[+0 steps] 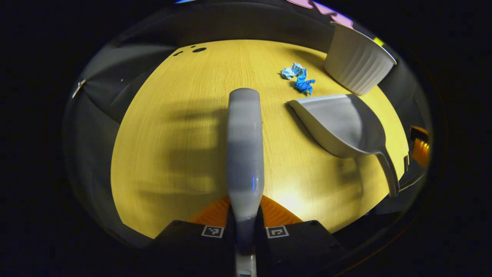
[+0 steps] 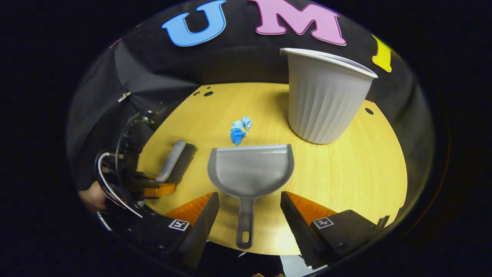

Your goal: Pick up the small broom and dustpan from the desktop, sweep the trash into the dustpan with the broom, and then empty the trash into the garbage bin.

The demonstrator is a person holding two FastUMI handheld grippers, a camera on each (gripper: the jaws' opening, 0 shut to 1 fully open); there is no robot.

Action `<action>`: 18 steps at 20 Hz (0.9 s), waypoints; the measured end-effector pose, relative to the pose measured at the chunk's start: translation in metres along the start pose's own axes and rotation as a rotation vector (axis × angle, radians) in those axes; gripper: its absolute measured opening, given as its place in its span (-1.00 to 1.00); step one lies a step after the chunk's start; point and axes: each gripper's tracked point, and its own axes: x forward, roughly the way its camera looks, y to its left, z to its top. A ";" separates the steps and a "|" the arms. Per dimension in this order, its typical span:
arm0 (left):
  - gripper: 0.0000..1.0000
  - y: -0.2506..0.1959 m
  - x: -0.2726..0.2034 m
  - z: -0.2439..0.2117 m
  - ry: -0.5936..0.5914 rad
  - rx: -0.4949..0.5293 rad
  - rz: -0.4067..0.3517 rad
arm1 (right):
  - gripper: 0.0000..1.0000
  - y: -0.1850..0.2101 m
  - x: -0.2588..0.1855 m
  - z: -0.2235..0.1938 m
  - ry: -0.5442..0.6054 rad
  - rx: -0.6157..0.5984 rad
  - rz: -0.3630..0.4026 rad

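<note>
Two fingers of the left gripper (image 1: 245,221) were closed on the grey broom (image 1: 245,146) in the left gripper view; the dustpan (image 1: 342,127) lay to its right on the wooden table (image 1: 173,134), near blue trash (image 1: 298,77) and the white bin (image 1: 357,61). In the right gripper view the right gripper (image 2: 250,209) stood open, its fingers on either side of the dustpan handle without touching it; the trash lay just beyond the dustpan's front edge.

left tongs (image 2: 161,188): black housing | looping cables | right tongs (image 2: 250,215): square fiducial tags
</note>
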 end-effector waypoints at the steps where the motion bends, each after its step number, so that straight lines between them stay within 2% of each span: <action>1: -0.54 0.001 -0.003 0.000 -0.018 -0.015 -0.006 | 0.98 -0.002 0.005 -0.004 0.022 -0.003 -0.016; 5: -0.50 0.003 -0.025 0.009 -0.106 -0.036 -0.020 | 0.99 0.001 0.021 -0.017 0.092 0.018 -0.041; 11: -0.51 0.008 -0.065 0.023 -0.193 -0.022 -0.051 | 0.99 -0.001 0.056 -0.044 0.176 -0.037 -0.103; 14: -0.43 0.020 -0.078 0.027 -0.219 -0.037 -0.032 | 0.99 0.003 0.071 -0.062 0.228 0.002 -0.104; 15: -0.51 0.022 -0.082 0.026 -0.224 -0.049 -0.030 | 0.99 0.002 0.076 -0.065 0.240 0.004 -0.110; 18: -0.51 0.025 -0.085 0.024 -0.215 -0.078 -0.036 | 0.96 -0.001 0.084 -0.069 0.255 -0.011 -0.120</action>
